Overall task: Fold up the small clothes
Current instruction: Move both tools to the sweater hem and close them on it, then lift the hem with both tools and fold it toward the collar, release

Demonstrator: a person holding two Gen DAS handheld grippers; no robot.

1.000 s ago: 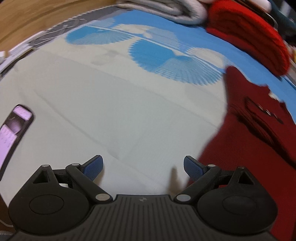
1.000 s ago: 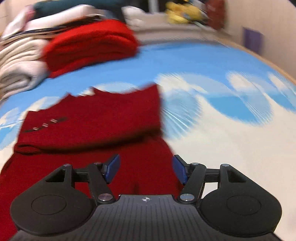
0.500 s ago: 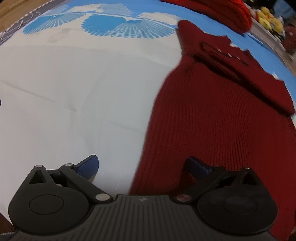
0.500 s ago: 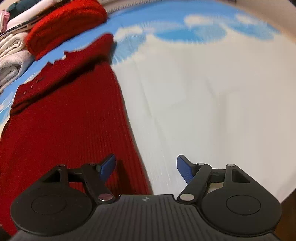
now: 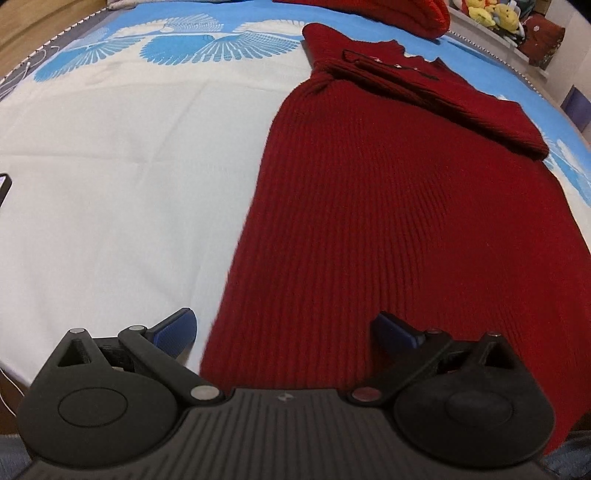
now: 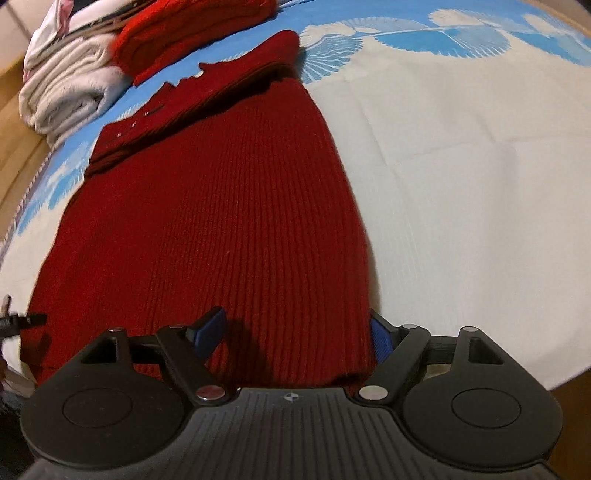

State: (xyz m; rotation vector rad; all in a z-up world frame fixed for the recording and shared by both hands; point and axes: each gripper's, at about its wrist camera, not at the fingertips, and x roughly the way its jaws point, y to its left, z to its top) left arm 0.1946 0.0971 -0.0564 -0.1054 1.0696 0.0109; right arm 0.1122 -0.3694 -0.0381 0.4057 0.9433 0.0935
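A dark red ribbed knit garment (image 5: 388, 206) lies flat on the bed, its top part folded across with small buttons (image 6: 144, 114) showing. My left gripper (image 5: 284, 332) stands wide open low over the garment's near left corner. One pad (image 5: 177, 328) is over the white sheet and the other is over the knit. My right gripper (image 6: 295, 334) is at the near right corner of the garment (image 6: 229, 221), its jaws opening. The hem lies between the pads, and neither pad presses on it.
The bed sheet (image 5: 110, 184) is white with blue fan prints. Folded red (image 6: 192, 29) and pale grey clothes (image 6: 70, 92) are stacked at the far end. A phone's corner (image 5: 4, 184) shows at the left, plush toys (image 5: 487, 14) beyond the bed.
Both grippers have come back along the garment to its near hem. The left one swung from bare sheet onto the garment's left edge. The right one's jaws have widened.
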